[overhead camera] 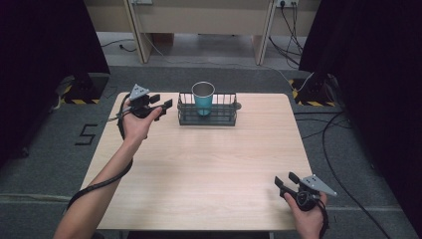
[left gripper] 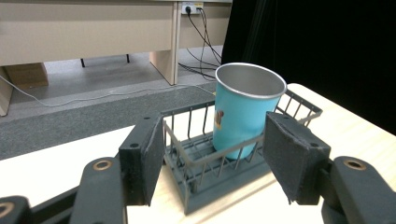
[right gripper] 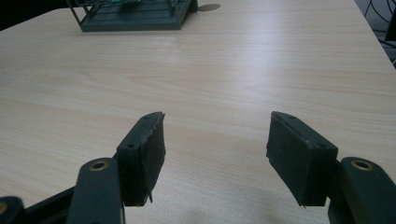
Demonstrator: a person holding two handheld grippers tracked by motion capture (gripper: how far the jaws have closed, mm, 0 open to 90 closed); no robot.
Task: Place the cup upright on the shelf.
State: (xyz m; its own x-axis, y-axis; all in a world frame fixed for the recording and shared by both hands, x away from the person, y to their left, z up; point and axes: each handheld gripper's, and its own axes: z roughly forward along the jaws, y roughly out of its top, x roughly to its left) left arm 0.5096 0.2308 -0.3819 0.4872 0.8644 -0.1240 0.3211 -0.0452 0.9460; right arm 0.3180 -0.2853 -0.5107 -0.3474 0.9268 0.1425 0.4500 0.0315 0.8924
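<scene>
Teal cup upright inside wire basket, at the far middle of table; steel rim uppermost, base on the basket floor, about mid-length of the basket.

Left gripper just beside the basket's left end, level with its top wire, jaws spread wide and holding nothing. From the left gripper view, cup framed between the two pads, basket end wall lying between gripper and cup.

Step in hand, as judged: reach for the cup with the left gripper. Best done by rising above the basket rim first, then closing across the cup's upper wall, clear of the wires; approach from over the end wall rather than through it. Squeeze kept moderate, since a smooth tapered wall probably slips under a hard pinch; lift straight up so the base clears the rim without snagging.

Left forearm stretched diagonally across the table's left side, wrist roughly level, jaws aimed right toward the basket.

Right gripper near the front right corner, low over bare wood, jaws likewise wide apart and empty, well apart from the basket.
</scene>
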